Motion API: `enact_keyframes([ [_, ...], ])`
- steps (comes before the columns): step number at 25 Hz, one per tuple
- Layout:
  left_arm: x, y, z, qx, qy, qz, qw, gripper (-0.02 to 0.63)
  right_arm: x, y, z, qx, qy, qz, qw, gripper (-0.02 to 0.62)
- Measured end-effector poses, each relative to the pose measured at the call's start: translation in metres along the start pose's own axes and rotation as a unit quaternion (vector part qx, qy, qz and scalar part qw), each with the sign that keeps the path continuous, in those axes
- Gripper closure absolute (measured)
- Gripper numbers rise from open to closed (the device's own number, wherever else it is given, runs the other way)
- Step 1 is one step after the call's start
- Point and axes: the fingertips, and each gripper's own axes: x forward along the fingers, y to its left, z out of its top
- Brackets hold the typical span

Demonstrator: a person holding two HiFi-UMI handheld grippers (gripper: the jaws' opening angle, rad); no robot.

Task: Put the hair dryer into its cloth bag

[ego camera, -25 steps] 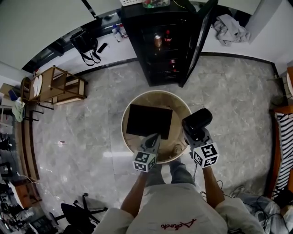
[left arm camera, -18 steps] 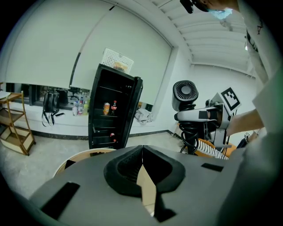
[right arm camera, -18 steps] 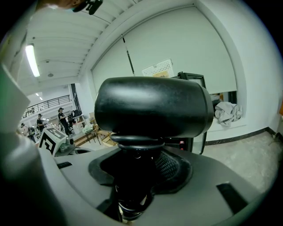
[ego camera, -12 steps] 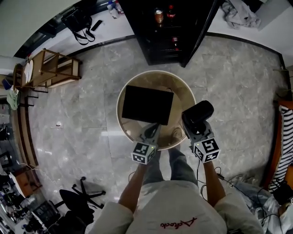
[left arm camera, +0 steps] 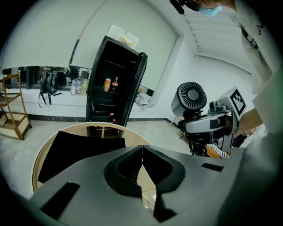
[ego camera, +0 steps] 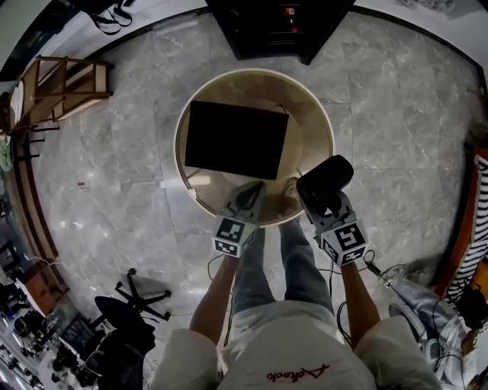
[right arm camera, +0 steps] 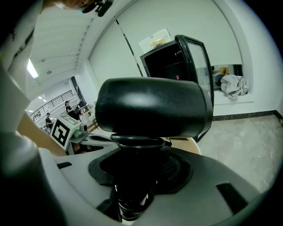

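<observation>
Right gripper (ego camera: 326, 204) clamps the hair dryer (ego camera: 326, 177) at four o'clock over the round table (ego camera: 324, 114); left gripper (ego camera: 254, 189), jaws together, hovers at six.

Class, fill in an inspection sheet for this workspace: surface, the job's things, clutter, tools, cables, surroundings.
Surface: round beige table.
Job's things: black cloth bag lying flat on the table; black hair dryer held up off the table, not in the bag.
Clutter: one small item by the table's near edge, too small to identify.
Tools: left tool shut, empty; right tool shut on the hair dryer's handle.
Cables: thin black cable hanging from the right tool's rear.
Surroundings: grey tiled floor, black glass-door cabinet, wooden rack, black office chair.
</observation>
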Motion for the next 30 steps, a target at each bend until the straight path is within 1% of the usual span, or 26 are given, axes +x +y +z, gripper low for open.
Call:
enact_keyframes([
  [5,0.028,0.016,-0.03,-0.003,0.007,0.005,1.0,0.575,0.026,-0.013,-0.034,-0.006,0.013,0.012,1.0,0.399],
  [8,0.043,0.018,-0.053,-0.011,0.012,0.003,0.9999,0.575,0.038,-0.017,-0.051,-0.01,0.015,0.02,1.0,0.399],
  [17,0.087,0.022,-0.091,-0.026,0.019,-0.001,0.9995,0.575,0.055,-0.036,-0.084,-0.016,0.023,0.028,0.999,0.399],
  [19,0.091,0.025,-0.096,-0.024,0.028,0.007,0.9993,0.575,0.055,-0.04,-0.089,-0.009,0.024,0.024,0.999,0.399],
  [23,0.1,0.035,-0.1,-0.016,0.06,0.034,0.9975,0.574,0.058,-0.044,-0.091,-0.003,0.025,0.019,1.0,0.399],
  [25,0.106,0.037,-0.098,-0.006,0.072,0.041,0.9965,0.574,0.057,-0.045,-0.091,-0.001,0.025,0.018,1.0,0.399],
  [30,0.125,0.04,-0.085,0.012,0.086,0.06,0.9944,0.568,0.053,-0.047,-0.092,0.004,0.024,0.016,1.0,0.399],
])
